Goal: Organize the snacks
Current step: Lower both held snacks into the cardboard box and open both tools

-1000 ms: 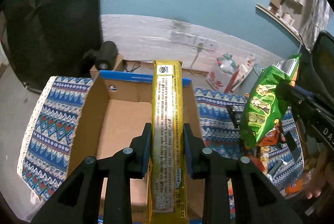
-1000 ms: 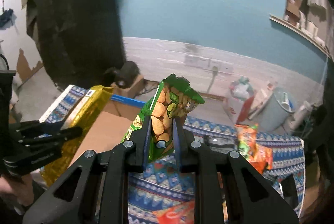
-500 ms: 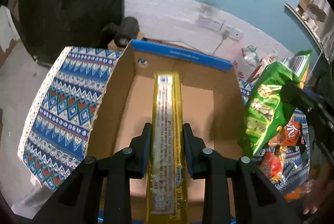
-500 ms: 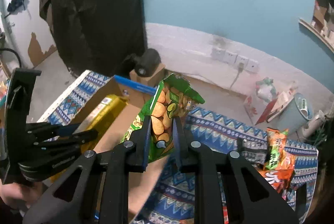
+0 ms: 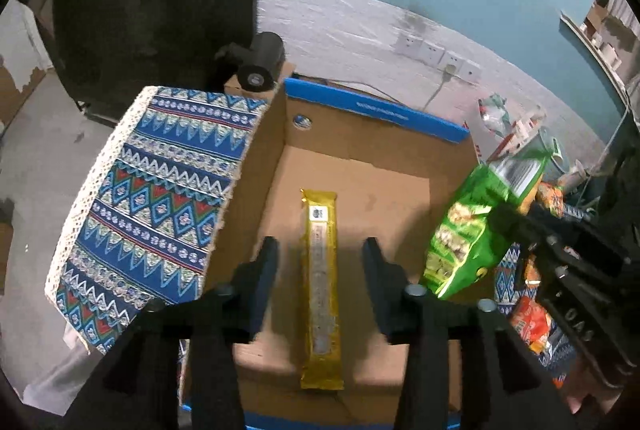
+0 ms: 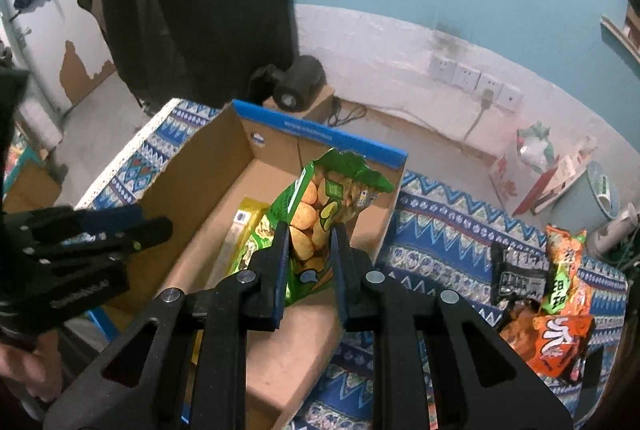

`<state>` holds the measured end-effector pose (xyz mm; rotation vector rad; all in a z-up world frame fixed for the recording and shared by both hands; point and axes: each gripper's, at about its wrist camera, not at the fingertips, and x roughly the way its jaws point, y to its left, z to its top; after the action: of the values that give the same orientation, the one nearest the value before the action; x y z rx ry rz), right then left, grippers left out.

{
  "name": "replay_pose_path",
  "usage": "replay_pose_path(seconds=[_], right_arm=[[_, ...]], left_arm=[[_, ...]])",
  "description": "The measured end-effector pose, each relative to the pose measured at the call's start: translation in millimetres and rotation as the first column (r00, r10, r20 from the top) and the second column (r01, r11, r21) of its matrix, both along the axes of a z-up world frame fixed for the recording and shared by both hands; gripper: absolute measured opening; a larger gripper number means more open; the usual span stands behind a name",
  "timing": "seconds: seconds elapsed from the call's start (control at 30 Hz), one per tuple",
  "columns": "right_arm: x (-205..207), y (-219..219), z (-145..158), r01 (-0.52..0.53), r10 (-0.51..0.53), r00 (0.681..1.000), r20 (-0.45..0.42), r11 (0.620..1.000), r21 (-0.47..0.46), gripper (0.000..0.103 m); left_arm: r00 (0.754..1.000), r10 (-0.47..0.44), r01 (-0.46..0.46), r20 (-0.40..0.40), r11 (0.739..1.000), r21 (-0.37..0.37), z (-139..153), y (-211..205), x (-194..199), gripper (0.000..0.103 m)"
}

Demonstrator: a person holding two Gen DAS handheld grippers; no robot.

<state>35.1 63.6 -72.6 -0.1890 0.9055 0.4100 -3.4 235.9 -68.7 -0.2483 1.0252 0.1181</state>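
The gold biscuit packet point(image 5: 321, 290) lies flat on the floor of the cardboard box point(image 5: 360, 133), lengthwise in the lower middle of the left wrist frame. The left claw point(image 5: 319, 272) hangs over it with its jaws spread wide, clear of the wrapper on both sides, gripping nothing. At the right of that frame the green snack bag point(image 5: 472, 230) hangs beside the box's right wall, clenched in the right claw point(image 6: 307, 262); in the right wrist view the bag stands upright between the jaws, in the middle of the frame, above the box's near right part.

By the look of it, one snack is stowed and the second is being brought in. The next move calls for carrying the green bag down over the wall and releasing it beside the gold packet, not on top.

More packets, an orange snack bag point(image 6: 556, 338) among them, wait on the patterned cloth point(image 6: 440, 234) at the lower right, well apart from the box.
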Motion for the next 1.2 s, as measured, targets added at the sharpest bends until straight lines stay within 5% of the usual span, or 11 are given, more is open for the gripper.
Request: replay_pose_path(seconds=[0.43, 0.5, 0.77, 1.2], right_arm=[[8, 1, -12, -0.004, 0.007, 0.997, -0.079, 0.999, 0.036, 0.021], [7, 0, -11, -0.001, 0.005, 0.996, -0.084, 0.999, 0.039, 0.045], [3, -20, -2, 0.067, -0.063, 0.995, -0.075, 0.997, 0.041, 0.071], [-14, -89, 12, 0.202, -0.198, 0.977, -0.081, 0.979, 0.039, 0.073]], left_arm=[[0.999, -0.005, 0.003, 0.047, 0.998, 0.062, 17, -4, -5, 0.067], [0.999, -0.009, 0.006, 0.048, 0.998, 0.06, 17, -5, -5, 0.067], [0.998, -0.032, 0.029, 0.054, 0.998, 0.058, 21, -16, -4, 0.067], [0.986, -0.161, 0.159, 0.043, 0.986, 0.049, 25, -74, 0, 0.071]])
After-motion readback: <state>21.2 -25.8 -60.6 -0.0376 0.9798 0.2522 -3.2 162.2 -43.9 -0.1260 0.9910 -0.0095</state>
